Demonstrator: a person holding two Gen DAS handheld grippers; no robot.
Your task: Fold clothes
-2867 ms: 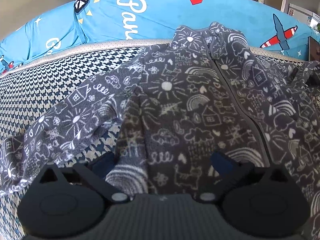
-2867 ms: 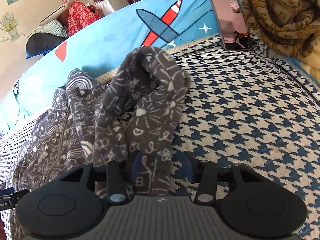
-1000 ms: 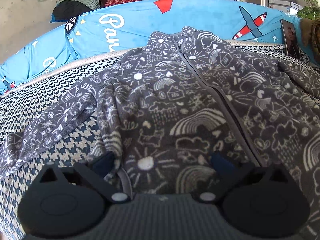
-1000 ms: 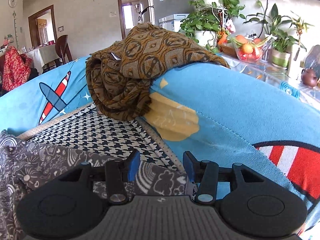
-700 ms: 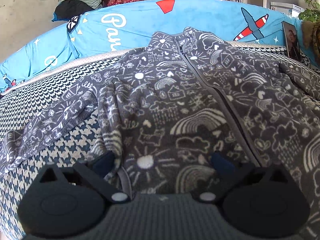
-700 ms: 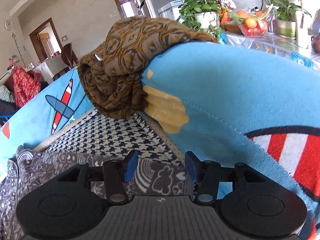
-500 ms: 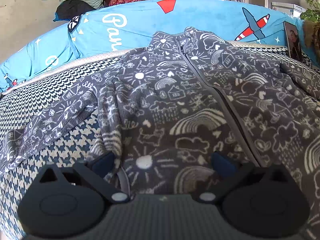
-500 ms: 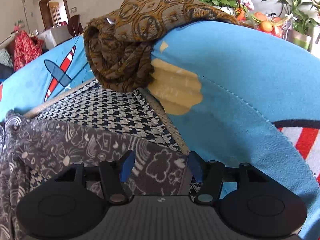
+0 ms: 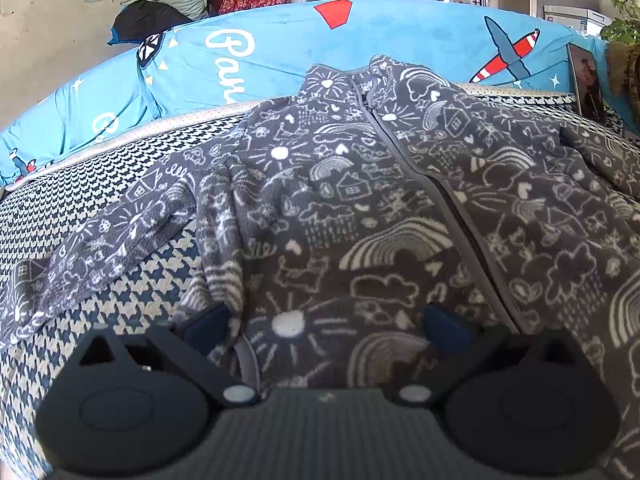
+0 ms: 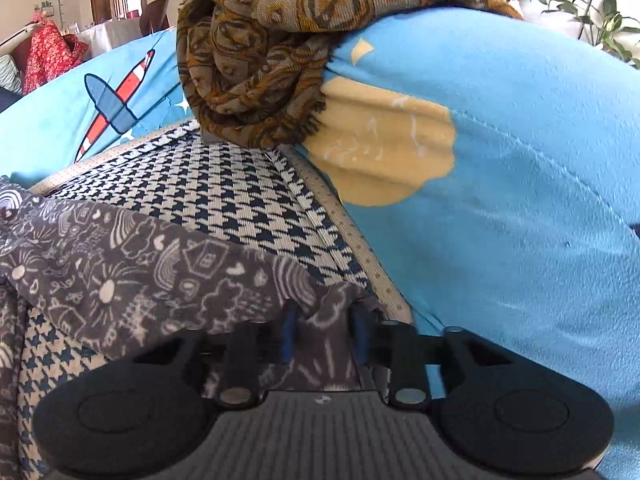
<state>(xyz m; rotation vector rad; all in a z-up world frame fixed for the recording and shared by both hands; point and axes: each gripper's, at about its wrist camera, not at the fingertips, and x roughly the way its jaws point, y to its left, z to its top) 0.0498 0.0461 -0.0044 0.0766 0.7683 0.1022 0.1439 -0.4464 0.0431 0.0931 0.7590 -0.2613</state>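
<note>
A grey fleece jacket (image 9: 360, 208) with white doodle prints lies front up on a houndstooth cushion (image 9: 100, 184), zip closed, collar at the back. Its left sleeve (image 9: 104, 240) stretches out to the left. My left gripper (image 9: 324, 324) is open, its fingers straddling the jacket's lower hem. In the right wrist view the right sleeve (image 10: 140, 268) runs in from the left. My right gripper (image 10: 324, 336) is shut on the sleeve's cuff, next to the cushion's right edge.
Blue airplane-print cushions (image 9: 280, 48) back the seat and form the right arm (image 10: 500, 184). A brown patterned shawl (image 10: 260, 52) is bunched on that arm. A phone (image 9: 586, 84) leans at the back right. Plants stand behind.
My right gripper has closed from open onto the sleeve cuff and dropped nearer the cushion. Over the longer span the right sleeve was drawn out to the right. The left gripper has barely moved.
</note>
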